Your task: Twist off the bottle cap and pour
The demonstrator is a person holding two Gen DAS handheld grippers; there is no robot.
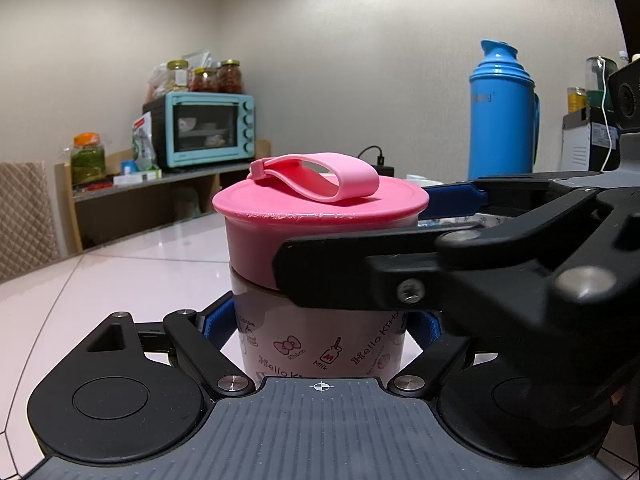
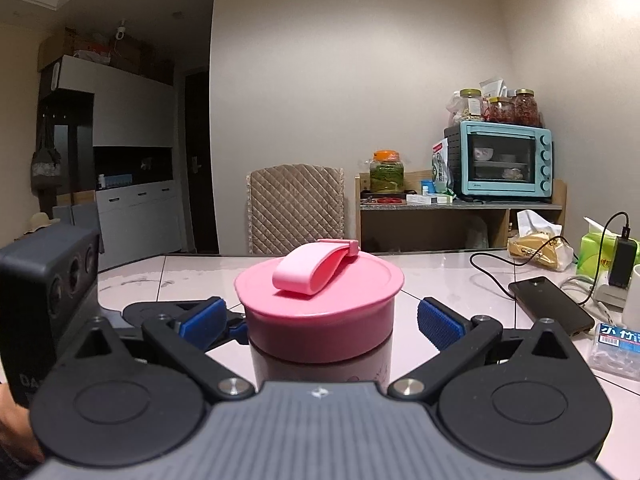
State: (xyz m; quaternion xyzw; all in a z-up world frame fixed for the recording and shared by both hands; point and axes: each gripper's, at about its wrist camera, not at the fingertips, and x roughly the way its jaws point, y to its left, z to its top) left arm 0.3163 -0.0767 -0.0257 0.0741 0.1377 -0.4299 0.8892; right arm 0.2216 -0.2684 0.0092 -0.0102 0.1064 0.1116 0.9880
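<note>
On the pale table (image 2: 440,276), the left gripper (image 1: 320,328) is closed on the printed body of the bottle (image 1: 320,344), its 2 blue pads pressing either side below the cap (image 1: 320,208). The right gripper (image 2: 320,316) straddles that pink cap with jaws wide, pads clear of it, holding nothing. The cap looks like smooth, stiff plastic, probably slippery; its straight side wall, not the soft loop strap (image 2: 312,268), seems the best place to pinch.

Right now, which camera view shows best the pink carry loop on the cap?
The right wrist view: the pink carry loop lies unobstructed on the pink cap, seen from slightly above. The left wrist view shows the loop too, but lower and more edge-on.
</note>
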